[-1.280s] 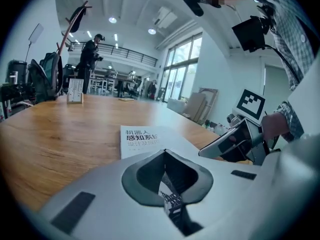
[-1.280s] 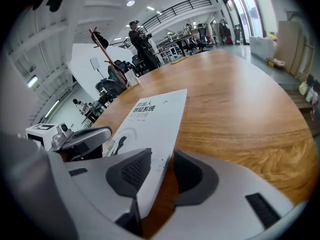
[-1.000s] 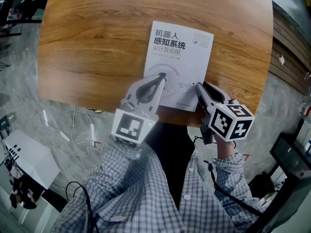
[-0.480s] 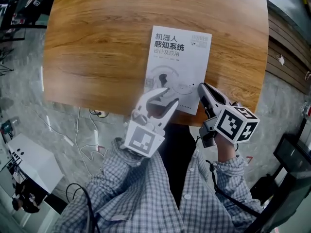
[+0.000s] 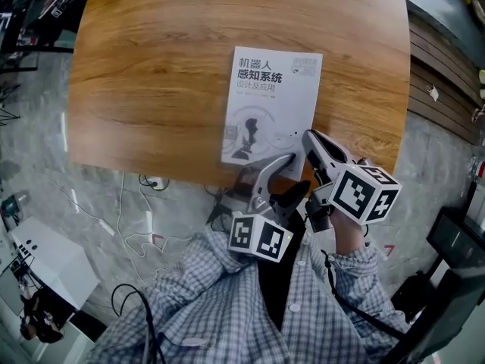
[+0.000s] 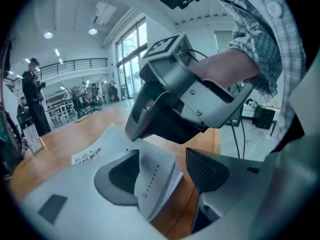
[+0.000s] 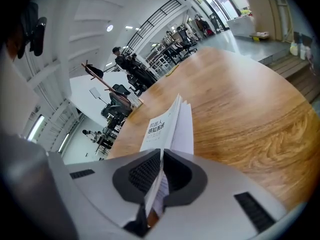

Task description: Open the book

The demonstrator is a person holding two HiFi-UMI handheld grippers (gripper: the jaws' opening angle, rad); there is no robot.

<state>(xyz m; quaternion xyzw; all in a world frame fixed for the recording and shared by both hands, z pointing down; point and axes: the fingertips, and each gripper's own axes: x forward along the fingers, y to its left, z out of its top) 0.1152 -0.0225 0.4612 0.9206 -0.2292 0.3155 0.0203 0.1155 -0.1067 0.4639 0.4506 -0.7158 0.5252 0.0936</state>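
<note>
A white book [image 5: 269, 105] with a printed title lies shut on the round wooden table [image 5: 151, 74], near its front edge. My right gripper [image 5: 308, 138] has the book's near right corner; in the right gripper view its jaws are closing, and the pads [image 7: 145, 171] pinch the cover and some pages [image 7: 162, 126], lifted off the wood. My left gripper [image 5: 282, 179] sits at the book's near edge, just left of the right one. Its jaws are opening wide. The book's corner [image 6: 155, 181] lies between the pads [image 6: 122, 171] without being pressed. The right gripper [image 6: 165, 104] looms just above.
The table's front edge [image 5: 204, 180] runs right under both grippers. Below it are marble floor with loose cables [image 5: 129, 211] and a white box [image 5: 38, 256]. Wooden steps [image 5: 439, 89] rise at the right. People stand [image 6: 32, 94] far behind the table.
My left gripper left the cover, slid right toward the table's front edge, rolled over and opened its jaws. The right gripper closed on the book's corner and raised it a little.
</note>
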